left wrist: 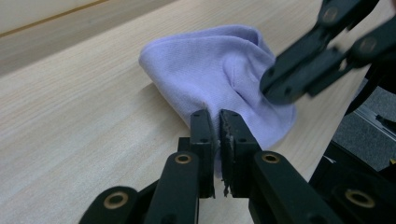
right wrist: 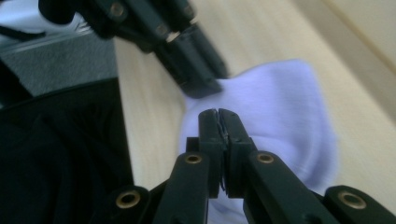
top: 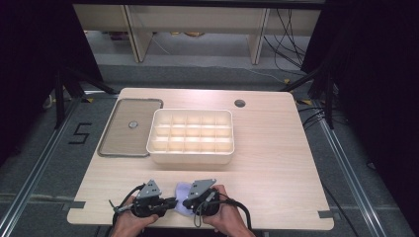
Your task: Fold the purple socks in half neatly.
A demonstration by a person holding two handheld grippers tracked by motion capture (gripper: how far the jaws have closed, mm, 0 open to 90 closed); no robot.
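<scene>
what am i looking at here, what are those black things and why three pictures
No robot here: a person's hands each hold a black hand-held gripper, the left gripper and the right gripper.

The wide picture comes from a camera above the light wooden table. The other two come from cameras riding on each gripper, looking along its fingers.

On the table lie a cream plastic organiser box with many small compartments, a flat brown-grey lid to its left, and a small lilac cloth near the front edge.

Both grippers are shut on the cloth, pinching it from opposite sides.
</scene>
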